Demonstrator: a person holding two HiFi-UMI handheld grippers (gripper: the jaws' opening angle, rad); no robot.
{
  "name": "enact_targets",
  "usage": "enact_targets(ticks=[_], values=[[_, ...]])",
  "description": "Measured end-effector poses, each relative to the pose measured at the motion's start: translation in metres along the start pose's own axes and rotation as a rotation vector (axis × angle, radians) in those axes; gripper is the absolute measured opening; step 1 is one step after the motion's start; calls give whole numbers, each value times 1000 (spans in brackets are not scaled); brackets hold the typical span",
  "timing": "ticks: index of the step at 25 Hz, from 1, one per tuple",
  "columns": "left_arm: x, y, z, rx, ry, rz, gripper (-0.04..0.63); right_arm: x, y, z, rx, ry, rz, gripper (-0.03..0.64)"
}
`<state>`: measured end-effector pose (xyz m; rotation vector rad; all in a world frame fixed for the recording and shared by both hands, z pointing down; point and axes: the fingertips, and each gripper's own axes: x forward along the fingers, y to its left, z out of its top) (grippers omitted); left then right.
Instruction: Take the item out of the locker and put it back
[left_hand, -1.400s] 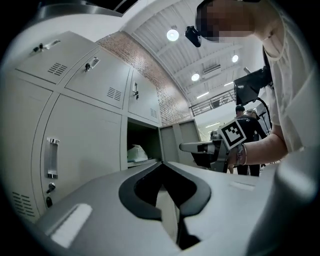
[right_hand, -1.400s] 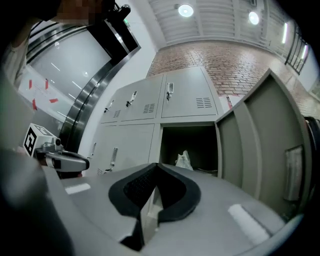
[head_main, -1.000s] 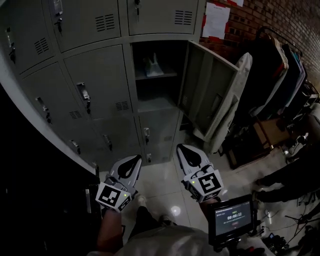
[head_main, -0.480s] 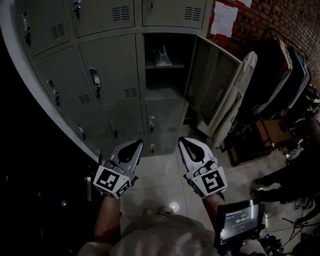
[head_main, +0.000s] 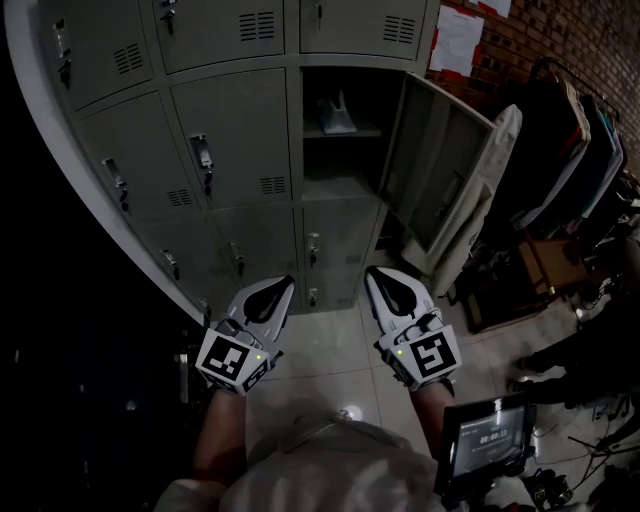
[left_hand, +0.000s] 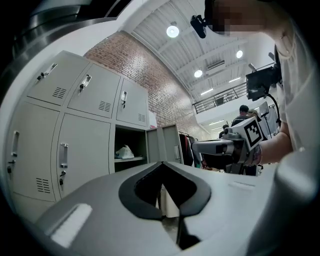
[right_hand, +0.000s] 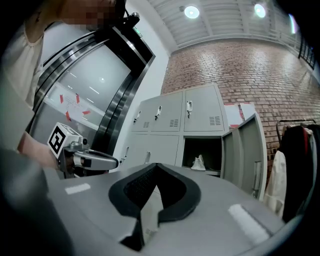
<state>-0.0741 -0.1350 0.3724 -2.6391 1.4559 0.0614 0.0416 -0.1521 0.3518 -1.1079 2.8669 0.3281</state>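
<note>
Grey locker (head_main: 240, 140): door (head_main: 445, 175) open;
White item (head_main: 338, 115): on the open compartment's shelf (head_main: 362, 132);
Left gripper (head_main: 281, 287): you hold it closed, empty;
Right gripper (head_main: 377, 275): closed, empty; well apart from the item

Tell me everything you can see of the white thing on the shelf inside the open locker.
The small white crumpled item looks like soft plastic or cloth, bunched low with one peak sticking up; what it is exactly is too small to tell. It sits on the upper shelf of the only open grey metal locker compartment, whose door is swung out to the right. Only the shelf touches it.
</note>
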Motion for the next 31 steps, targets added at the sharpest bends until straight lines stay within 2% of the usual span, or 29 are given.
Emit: enact_targets(ticks=[5,15,31], values=[[0,4,0,-18,-11,7,5,6,0,-3,6,21,6,0],[5,5,0,-7,-3,19,5,9,-9,-10,12,33,-8,0],[16,2,-8,3,19,-2,5,7,-17,-24,10,59,-27,0]])
